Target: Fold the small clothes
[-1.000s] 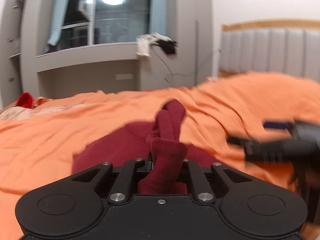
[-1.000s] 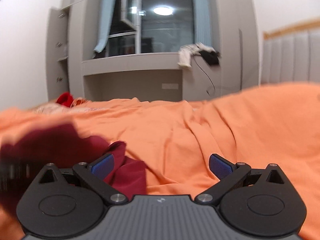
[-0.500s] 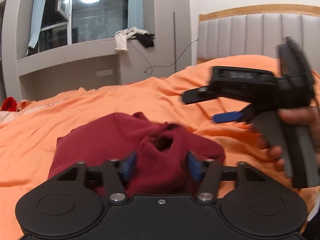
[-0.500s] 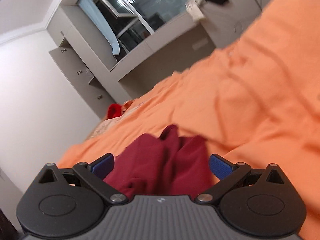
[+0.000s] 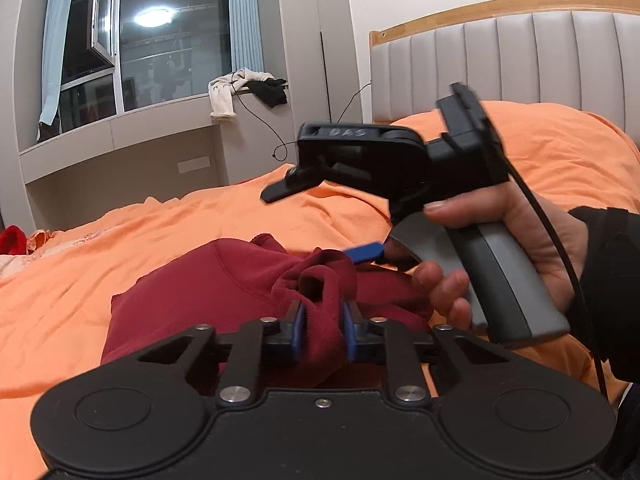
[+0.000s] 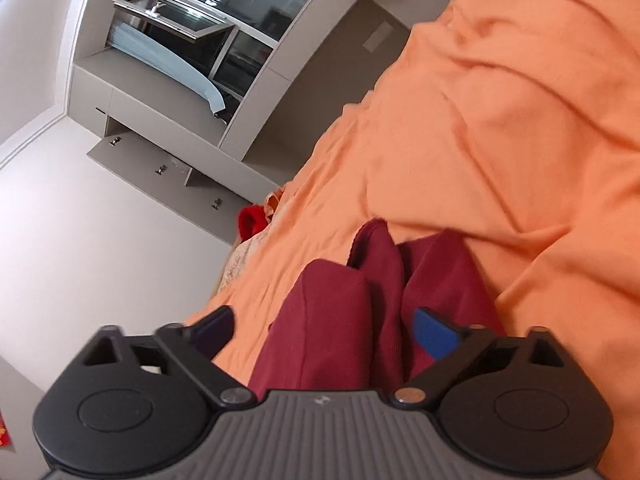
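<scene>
From the left wrist view, a dark red knitted garment (image 5: 208, 284) was seen lying on an orange bedspread (image 5: 120, 236), spread flat and wider from left to right than deep. A bunched fold of it was raised toward the camera. The left gripper (image 5: 322, 330) was closing, its blue-padded fingers (image 5: 298, 328) narrowly apart and pressed on that fold. The right gripper (image 5: 320, 220) was held by a hand (image 5: 520, 240) just right of the cloth, its fingers spread wide, the lower blue one touching the garment's edge.

From the right wrist view, strongly tilted, the garment (image 6: 352, 312) was seen in soft vertical folds running away from the camera. The right gripper (image 6: 324, 328) was closing, its fingers (image 6: 434, 332) wide apart around the cloth, not pressed on it.
</scene>
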### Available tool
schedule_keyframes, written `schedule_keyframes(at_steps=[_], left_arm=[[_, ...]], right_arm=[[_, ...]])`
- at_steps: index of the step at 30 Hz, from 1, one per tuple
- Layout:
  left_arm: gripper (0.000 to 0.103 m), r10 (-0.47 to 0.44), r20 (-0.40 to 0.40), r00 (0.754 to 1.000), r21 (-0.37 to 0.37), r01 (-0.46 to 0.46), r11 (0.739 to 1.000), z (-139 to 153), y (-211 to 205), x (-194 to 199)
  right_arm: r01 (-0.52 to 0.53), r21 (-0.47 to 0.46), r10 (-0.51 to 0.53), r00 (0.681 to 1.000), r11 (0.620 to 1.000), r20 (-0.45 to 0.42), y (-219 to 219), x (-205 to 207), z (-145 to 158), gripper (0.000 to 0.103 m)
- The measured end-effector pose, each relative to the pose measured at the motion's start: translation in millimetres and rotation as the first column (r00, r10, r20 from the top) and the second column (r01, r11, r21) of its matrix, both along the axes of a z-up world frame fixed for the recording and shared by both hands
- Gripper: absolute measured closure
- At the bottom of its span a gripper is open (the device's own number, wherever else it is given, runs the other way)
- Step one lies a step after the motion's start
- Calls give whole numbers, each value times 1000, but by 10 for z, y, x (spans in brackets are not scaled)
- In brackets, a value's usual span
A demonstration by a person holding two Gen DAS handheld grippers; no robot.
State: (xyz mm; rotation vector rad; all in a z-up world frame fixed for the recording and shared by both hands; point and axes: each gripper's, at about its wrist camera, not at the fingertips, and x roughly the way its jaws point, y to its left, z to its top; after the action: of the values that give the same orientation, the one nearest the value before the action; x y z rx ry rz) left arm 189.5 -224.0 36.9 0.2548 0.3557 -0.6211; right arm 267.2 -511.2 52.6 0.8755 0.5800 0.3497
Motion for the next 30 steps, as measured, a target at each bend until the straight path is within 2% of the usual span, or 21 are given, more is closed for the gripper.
schedule_keyframes(at_steps=[2,3,7,8,11,12,15,23,30], left_arm=[[85,1,10,1000,3,-1,1000,-7,-9,-13],[85,1,11,1000,3,-1,1000,-6,-11,-13],[86,4,10,1000,-6,-4,1000,-2,2,-33],[86,5,8,1000,-7,-5,1000,-4,3,-32],[87,8,9,1000,-6,-8,1000,-6,7,-45],[88,9,9,1000,-7,-9,1000,-9,7,-47],[89,21,18,1000,-12,-21,1000,-7,9,-64],[91,18,76,997,-23,-17,1000,63,-85,-154],[91,-12,56,998,-69,16,998,56,-287,-195]], right_arm=[[-3,-53,4,1000,999,18,40,2,39,21],[-8,-67,9,1000,998,21,106,-3,72,31],[-41,-124,40,999,991,-16,231,-4,64,51],[-47,-137,43,999,990,-29,251,1,44,60],[-32,-148,27,999,989,-40,285,-26,18,72],[-26,-148,21,999,989,-36,278,-44,17,84],[-7,-167,6,1000,986,-8,266,-113,59,96],[70,-246,-32,988,967,153,251,-388,422,97],[156,-289,-106,977,945,183,79,-541,447,97]])
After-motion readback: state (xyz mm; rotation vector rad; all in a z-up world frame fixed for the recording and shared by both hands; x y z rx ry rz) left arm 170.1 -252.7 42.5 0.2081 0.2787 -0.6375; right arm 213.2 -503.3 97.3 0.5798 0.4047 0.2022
